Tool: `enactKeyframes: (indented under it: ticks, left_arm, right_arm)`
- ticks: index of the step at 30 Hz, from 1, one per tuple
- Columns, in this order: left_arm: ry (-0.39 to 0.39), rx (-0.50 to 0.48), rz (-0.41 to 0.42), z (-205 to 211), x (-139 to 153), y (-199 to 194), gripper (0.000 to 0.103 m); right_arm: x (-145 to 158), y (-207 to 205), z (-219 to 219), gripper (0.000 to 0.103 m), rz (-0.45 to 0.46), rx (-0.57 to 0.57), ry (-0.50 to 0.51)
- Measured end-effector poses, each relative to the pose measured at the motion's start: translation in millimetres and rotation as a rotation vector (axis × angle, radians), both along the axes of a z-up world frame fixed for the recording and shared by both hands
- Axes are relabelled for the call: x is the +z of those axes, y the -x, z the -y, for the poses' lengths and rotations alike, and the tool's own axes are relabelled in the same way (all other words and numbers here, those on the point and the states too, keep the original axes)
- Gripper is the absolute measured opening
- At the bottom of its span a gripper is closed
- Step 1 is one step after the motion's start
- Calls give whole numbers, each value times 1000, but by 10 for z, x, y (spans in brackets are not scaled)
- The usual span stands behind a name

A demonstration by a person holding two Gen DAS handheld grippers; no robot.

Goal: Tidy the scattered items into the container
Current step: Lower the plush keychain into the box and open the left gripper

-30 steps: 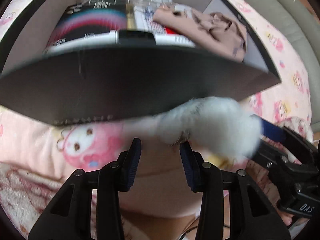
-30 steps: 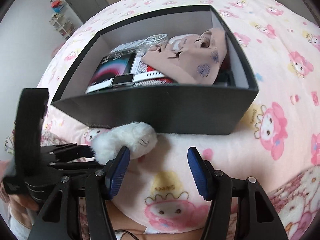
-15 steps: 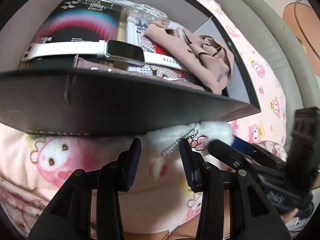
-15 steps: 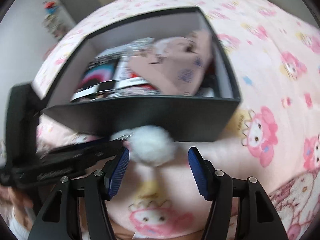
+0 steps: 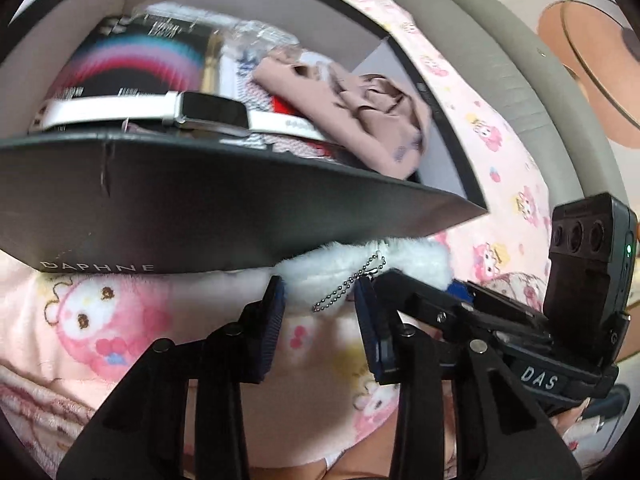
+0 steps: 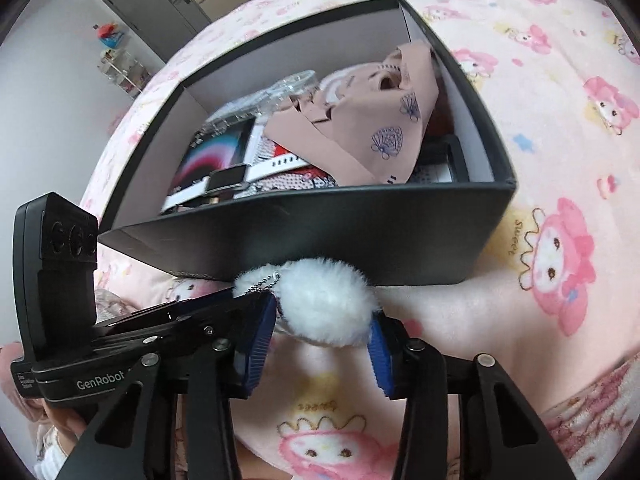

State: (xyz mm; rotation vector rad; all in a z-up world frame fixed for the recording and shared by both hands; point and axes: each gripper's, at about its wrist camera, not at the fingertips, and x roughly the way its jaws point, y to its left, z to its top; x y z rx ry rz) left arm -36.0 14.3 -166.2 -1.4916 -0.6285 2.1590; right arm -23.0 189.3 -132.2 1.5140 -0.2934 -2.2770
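Note:
A white fluffy pompom charm (image 6: pixel 324 304) with a bead chain (image 5: pixel 348 284) lies on the pink blanket against the front wall of the black box (image 6: pixel 360 240). My right gripper (image 6: pixel 320 340) is closing on it, and both blue pads touch its fur. My left gripper (image 5: pixel 320 304) is also closing. The chain and the charm's narrow furry end (image 5: pixel 320 268) sit between its tips, and no pad visibly presses them. In the right wrist view the left gripper (image 6: pixel 240 304) comes in from the left.
The box (image 5: pixel 200 208) holds a white smartwatch (image 5: pixel 192 114), a black packet (image 5: pixel 132 60), a clear plastic case (image 6: pixel 280 88) and a beige cloth (image 6: pixel 360 128). A pink cartoon blanket (image 6: pixel 560 160) covers the bed. A grey padded edge (image 5: pixel 500 80) runs at the right.
The right jaws have narrowed around the pompom, which moved from their left side to between them. The left view tilted, showing more of the box's inside.

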Motion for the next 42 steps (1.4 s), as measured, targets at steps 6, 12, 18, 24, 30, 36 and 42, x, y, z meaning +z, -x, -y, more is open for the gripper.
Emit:
enactKeyframes:
  ticks: [6,12,18,24,30,36,42]
  left_arm:
    - [-31,16,-68,89,345,-150,35]
    - [-43,92,-157,389,865,-188,35]
    - [-17,165,-204,564,1085,285,35]
    - [49,185,-152,628,906,657,35]
    - [112,185,-74,696,619,762,35]
    - [143,150,-26,591,482,910,35]
    - [246,139,54,453,280,1053,34]
  right_arm:
    - [314,-127,0,36,-71,19,23]
    - [726,-18,171,36,-141,80,73]
    - [906,439,474,36,-150,139,103]
    - [664,837,802,36,-60,214,122]
    - [375,999,725,36,-12,151,57]
    - [421,1252,536,36,-28,57,21]
    - [198,1422,687,35,41,89,-55]
